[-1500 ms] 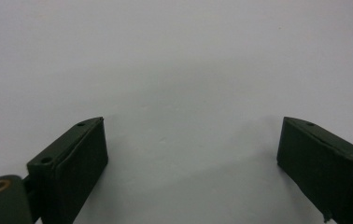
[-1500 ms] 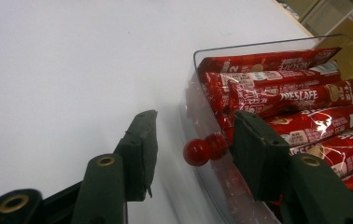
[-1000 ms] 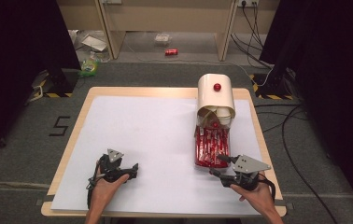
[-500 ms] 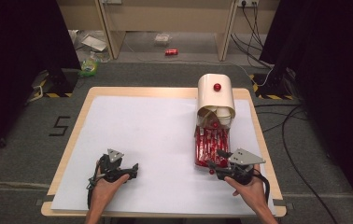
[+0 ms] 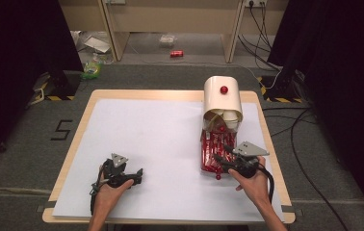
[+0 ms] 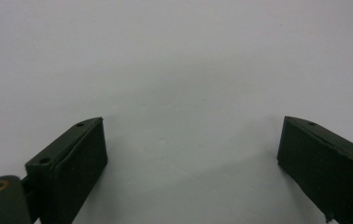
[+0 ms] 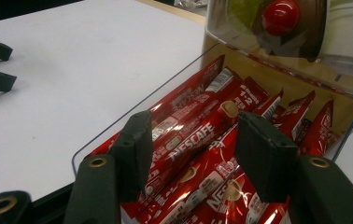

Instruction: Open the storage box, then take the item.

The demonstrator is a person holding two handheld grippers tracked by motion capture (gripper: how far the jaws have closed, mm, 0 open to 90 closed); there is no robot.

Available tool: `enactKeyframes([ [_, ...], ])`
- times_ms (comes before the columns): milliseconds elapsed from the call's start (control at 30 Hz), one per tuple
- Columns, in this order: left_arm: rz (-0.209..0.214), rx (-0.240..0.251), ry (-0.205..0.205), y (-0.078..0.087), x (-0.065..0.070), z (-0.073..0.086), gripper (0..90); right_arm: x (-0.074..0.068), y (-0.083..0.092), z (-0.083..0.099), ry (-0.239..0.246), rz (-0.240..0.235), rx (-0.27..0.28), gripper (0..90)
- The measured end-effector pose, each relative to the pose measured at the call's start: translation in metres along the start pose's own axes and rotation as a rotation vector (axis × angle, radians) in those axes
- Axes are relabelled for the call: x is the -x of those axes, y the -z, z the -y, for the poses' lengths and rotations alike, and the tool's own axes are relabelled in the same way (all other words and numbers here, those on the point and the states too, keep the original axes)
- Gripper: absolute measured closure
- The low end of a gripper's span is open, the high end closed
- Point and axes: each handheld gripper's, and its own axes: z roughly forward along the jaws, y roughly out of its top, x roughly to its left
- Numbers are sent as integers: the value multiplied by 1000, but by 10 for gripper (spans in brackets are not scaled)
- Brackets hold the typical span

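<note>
Since the earlier frames my right gripper has slid left and forward from the table's near right corner until its jaws hang over the sachets, and the jaws have just been closing a little. My left gripper has not shifted; it rests on the white sheet near the front edge, jaws wide apart with nothing between them.

In the right gripper view my right jaws are partly apart, straddling the top red sachets, and I can't see either pad pressing on one, so nothing is clamped. The sachets lie packed in the clear tray of the dispenser, which stands at the right side of the table, its cream lid with a red knob raised behind the tray.

I judge this to be the reach-and-pick step: I am lined up over the stack but not yet gripping. Next I need to dip the jaws along a single sachet and close on it without scooping its neighbours.

The tray's clear wall runs just beside my left jaw, and the lid overhangs the far end, so the way out is up and back toward me. To the left the sheet gives ample room to set a sachet down; the table's right edge is close.
</note>
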Motion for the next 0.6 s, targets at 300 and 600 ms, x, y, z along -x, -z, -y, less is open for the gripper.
enactKeyframes([
  [300, 0, 0, 0, 0, 0, 0, 73, 1, -14, -12, -30, 24, -46, 415],
  [600, 0, 0, -1, 0, 0, 0, 73, -2, -28, -19, -10, 10, -102, 480],
])
